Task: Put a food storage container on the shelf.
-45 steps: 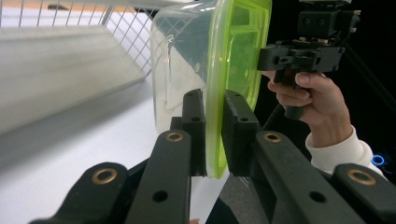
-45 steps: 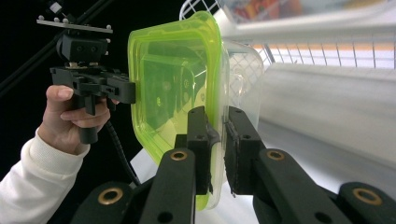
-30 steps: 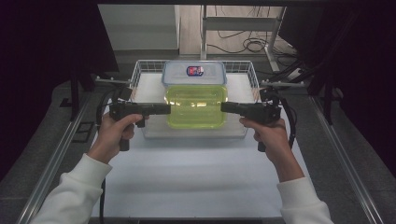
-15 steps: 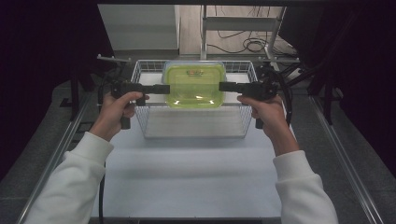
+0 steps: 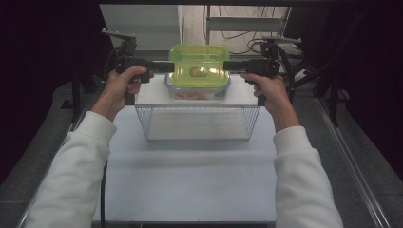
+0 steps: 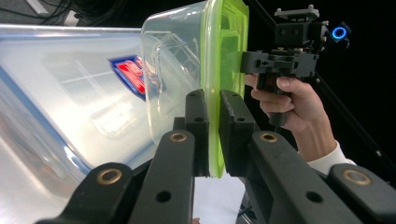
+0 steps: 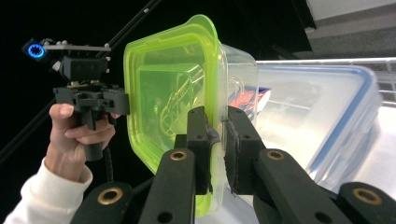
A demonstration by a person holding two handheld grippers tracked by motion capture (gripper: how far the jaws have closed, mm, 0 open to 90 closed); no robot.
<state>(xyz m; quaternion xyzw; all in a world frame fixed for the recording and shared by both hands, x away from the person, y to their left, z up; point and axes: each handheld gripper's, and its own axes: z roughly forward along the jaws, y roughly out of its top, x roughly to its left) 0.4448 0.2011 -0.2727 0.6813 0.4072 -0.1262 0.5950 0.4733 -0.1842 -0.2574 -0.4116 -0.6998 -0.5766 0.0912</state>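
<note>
You are holding the green-lidded box (image 5: 199, 65) up in the air, above the far end of the wire basket (image 5: 197, 122). It is a clear box with a bright green lid, and it sits level between your two hands. Something small and orange-red shows through the lid, but it is too blurry to tell what it is.

Your left gripper (image 5: 164, 67) pinches the left edge of the green lid. In the left gripper view the two black jaws are squeezed tight on the rim. Your right gripper (image 5: 231, 65) pinches the right edge the same way, and the right gripper view shows its jaws clamped on the rim too.

Right under the lifted box there is a bigger clear box with a blue rim (image 5: 197, 92). It lies in the far part of the wire basket and has a red and blue sticker on top. The basket stands on the white table (image 5: 190, 185).
</note>
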